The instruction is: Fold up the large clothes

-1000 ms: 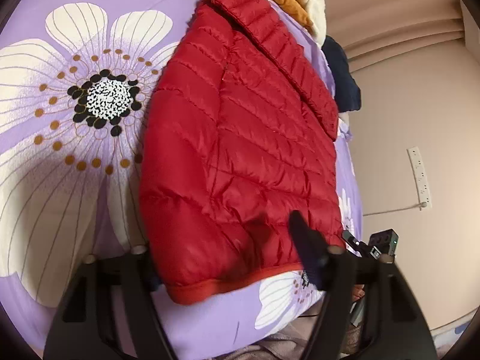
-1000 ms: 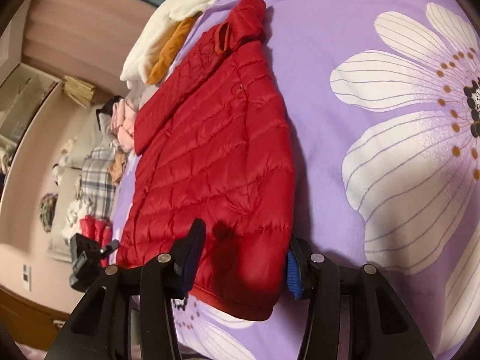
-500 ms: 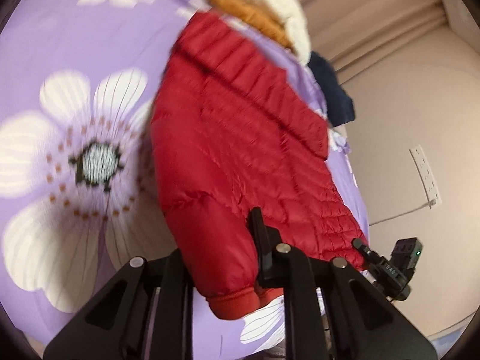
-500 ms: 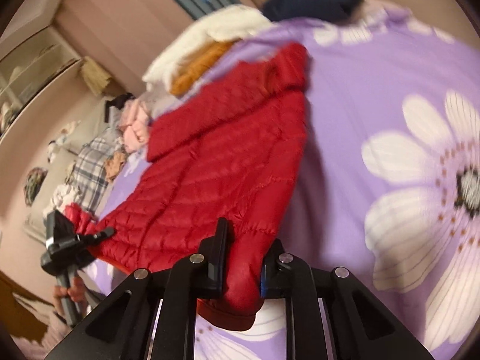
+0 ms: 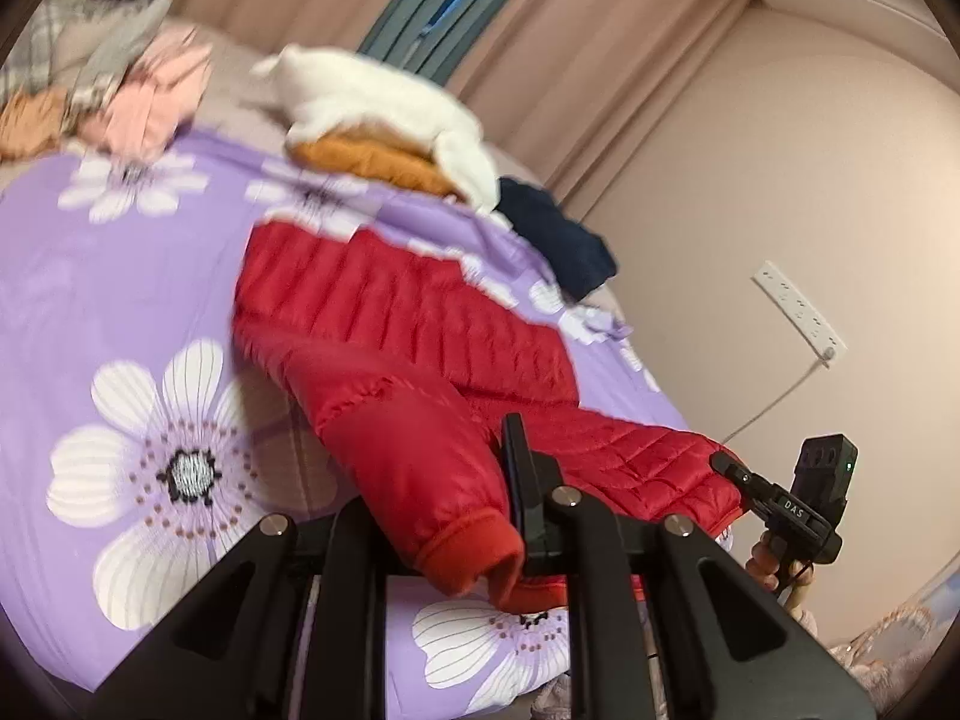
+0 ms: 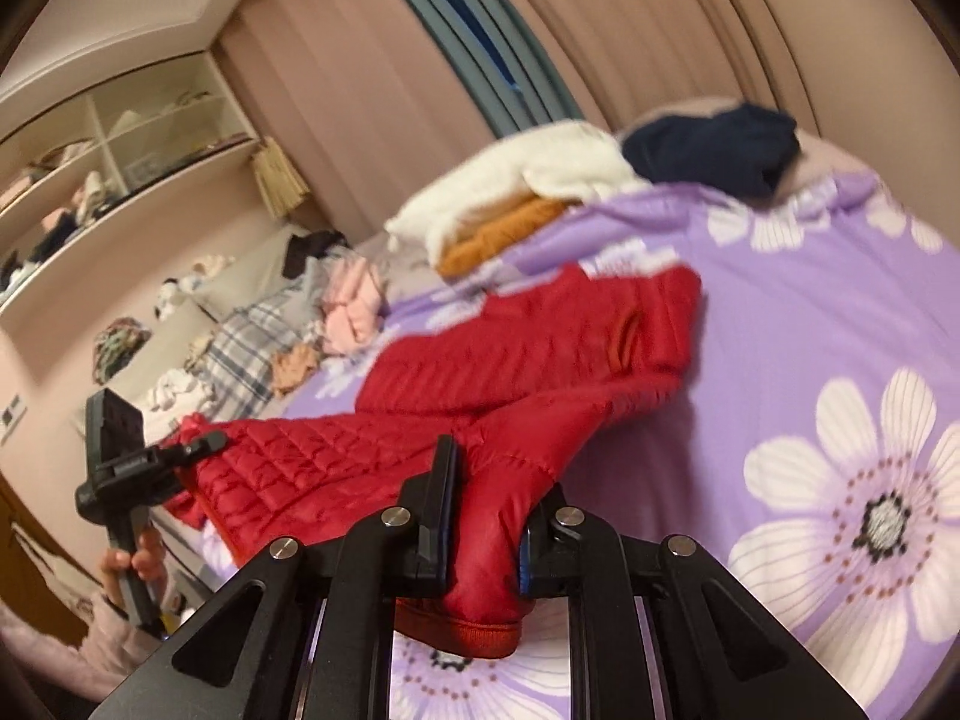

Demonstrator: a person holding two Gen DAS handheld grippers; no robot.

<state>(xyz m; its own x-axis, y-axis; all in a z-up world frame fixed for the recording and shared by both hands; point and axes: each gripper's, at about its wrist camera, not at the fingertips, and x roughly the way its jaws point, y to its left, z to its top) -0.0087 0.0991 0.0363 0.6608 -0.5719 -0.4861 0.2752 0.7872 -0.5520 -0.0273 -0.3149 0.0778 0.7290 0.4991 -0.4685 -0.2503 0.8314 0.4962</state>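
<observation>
A red quilted puffer jacket lies on a purple bedspread with big white flowers. Its near end is raised off the bed. In the left wrist view my left gripper is shut on a ribbed hem corner, which hangs out below the jaws. Further right, my right gripper pinches the other corner, held by a hand. In the right wrist view my right gripper is clamped on red fabric, and my left gripper grips the jacket's edge at the left.
A white fleece over an orange garment, a navy garment and pink clothes lie at the bed's far end. A power strip hangs on the right wall. Open shelves and curtains stand behind.
Both grippers went from open around the jacket's near hem to shut on it. They then rose, lifting that end off the bedspread, and both views tilted up towards the room.
</observation>
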